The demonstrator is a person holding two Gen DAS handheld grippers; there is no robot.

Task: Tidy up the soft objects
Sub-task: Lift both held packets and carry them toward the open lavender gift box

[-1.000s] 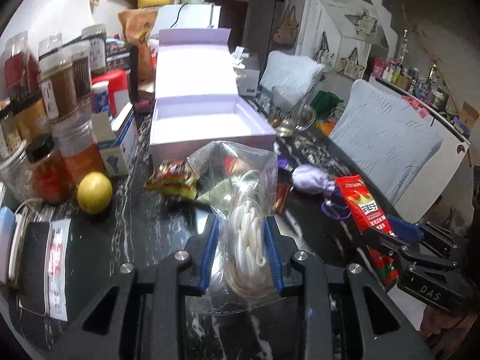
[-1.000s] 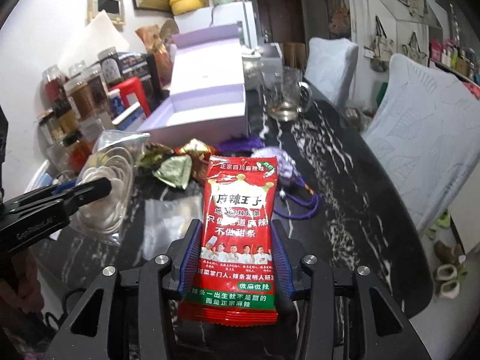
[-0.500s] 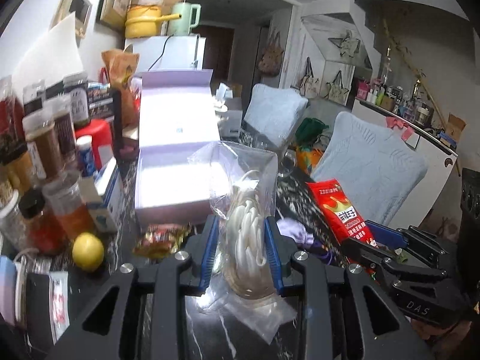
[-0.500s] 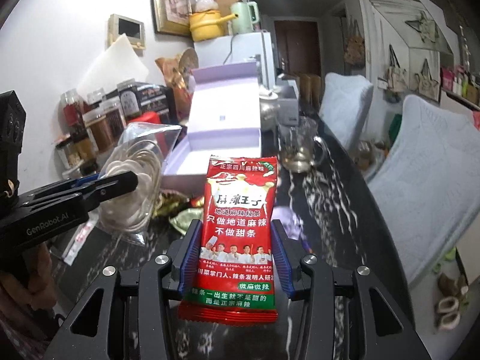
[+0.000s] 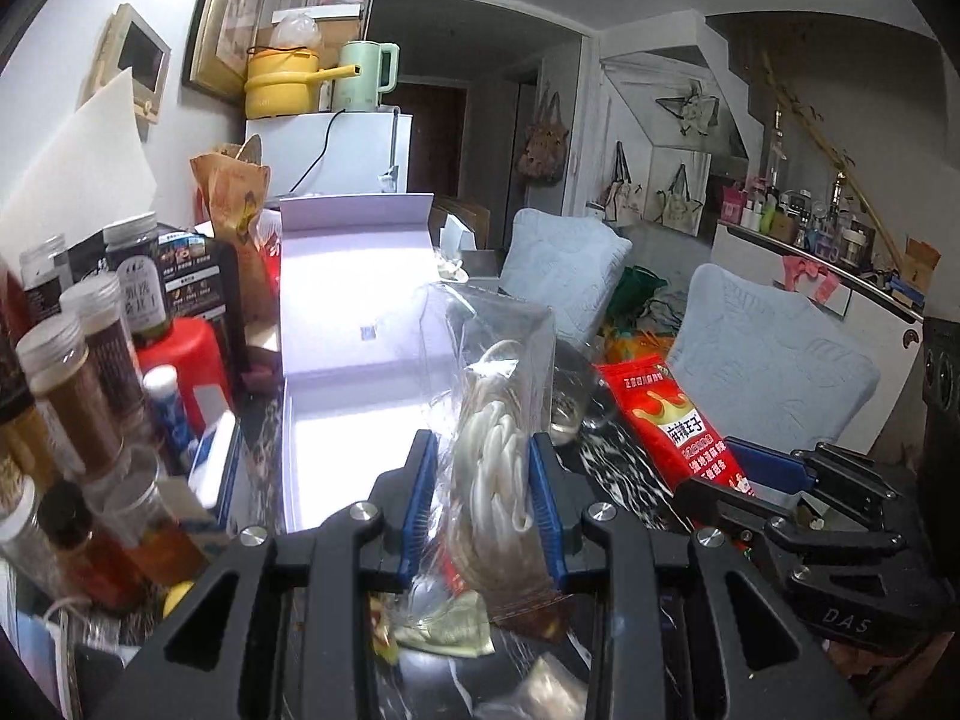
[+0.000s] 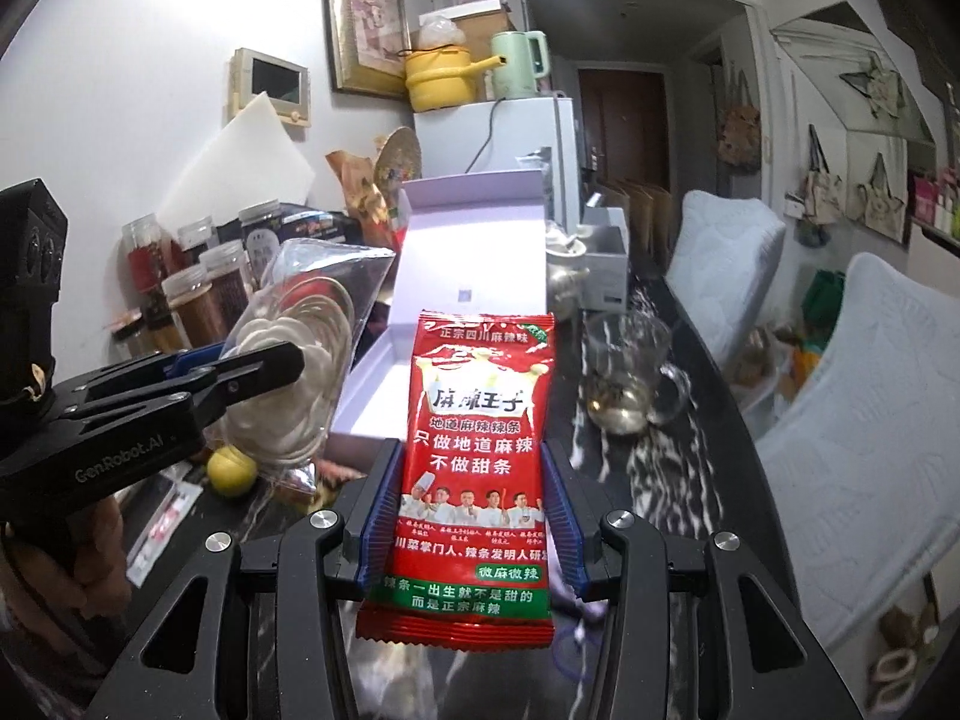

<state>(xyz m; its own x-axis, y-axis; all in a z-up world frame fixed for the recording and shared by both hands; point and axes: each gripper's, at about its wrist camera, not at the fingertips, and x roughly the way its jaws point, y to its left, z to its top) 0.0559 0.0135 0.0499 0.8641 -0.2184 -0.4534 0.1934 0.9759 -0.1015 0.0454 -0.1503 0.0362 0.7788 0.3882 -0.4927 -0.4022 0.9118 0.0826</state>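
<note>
My left gripper (image 5: 483, 504) is shut on a clear plastic bag of coiled white cord (image 5: 492, 468), held up in front of the open lilac box (image 5: 354, 420). The bag also shows in the right wrist view (image 6: 300, 372). My right gripper (image 6: 471, 516) is shut on a red snack packet (image 6: 480, 450), held upright above the black marble table (image 6: 654, 480); the packet also shows in the left wrist view (image 5: 672, 420). The box stands just beyond both grippers, lid raised (image 6: 474, 240). Small snack packets (image 5: 444, 630) lie on the table under the left gripper.
Spice jars (image 5: 66, 378) and a red container (image 5: 186, 354) crowd the left side. A lemon (image 6: 231, 468) lies by the jars. A glass mug (image 6: 630, 372) stands right of the box. Pale blue chairs (image 6: 870, 420) line the table's right edge.
Both grippers have risen and moved forward toward the open box, carrying the cord bag and the red packet. The loose snack packets and purple item have dropped out of view below.
</note>
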